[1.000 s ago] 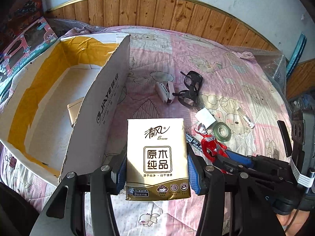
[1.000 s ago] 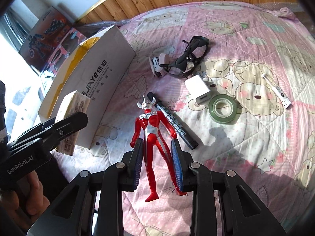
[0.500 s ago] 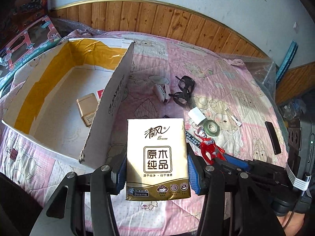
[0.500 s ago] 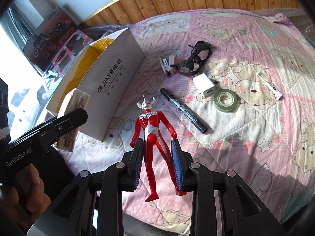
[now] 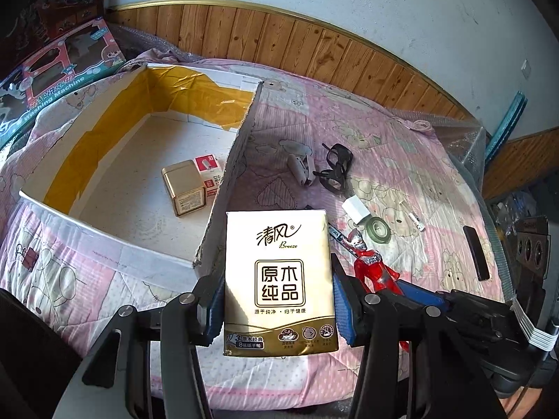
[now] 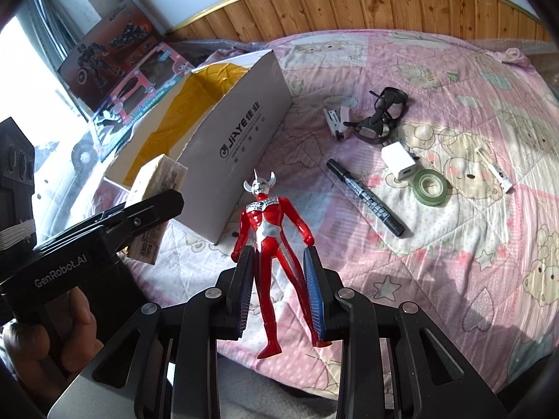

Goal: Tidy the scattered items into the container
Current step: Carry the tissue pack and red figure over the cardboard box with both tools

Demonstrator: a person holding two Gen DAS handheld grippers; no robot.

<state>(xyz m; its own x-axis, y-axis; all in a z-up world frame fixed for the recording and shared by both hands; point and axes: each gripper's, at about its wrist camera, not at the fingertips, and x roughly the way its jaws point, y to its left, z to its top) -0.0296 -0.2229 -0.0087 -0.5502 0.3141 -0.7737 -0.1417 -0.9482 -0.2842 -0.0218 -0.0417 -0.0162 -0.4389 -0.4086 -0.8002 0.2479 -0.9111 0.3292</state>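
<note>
My left gripper (image 5: 277,300) is shut on a gold tissue pack (image 5: 279,279), held above the bed near the front right corner of the open white cardboard box (image 5: 227,188). Inside the box lie a gold tin (image 5: 183,186) and a small red-and-white packet (image 5: 209,169). My right gripper (image 6: 279,293) is shut on the legs of a red and silver toy figure (image 6: 267,223), held above the quilt to the right of the box (image 6: 241,150). Scattered on the quilt are a black marker (image 6: 365,197), white charger (image 6: 398,160), green tape roll (image 6: 429,186), black glasses (image 6: 382,115), stapler (image 6: 337,120) and small white tube (image 6: 494,169).
A pink patterned quilt (image 6: 436,262) covers the bed, with a wooden wall panel (image 5: 297,52) behind. Toy boxes (image 5: 52,80) stand left of the cardboard box. A dark flat object (image 5: 476,253) lies near the bed's right edge. A person's hand (image 6: 42,335) holds the left gripper.
Both grippers have risen and drawn back from the bed, each keeping its item. The box interior with the gold tin has come into fuller view.
</note>
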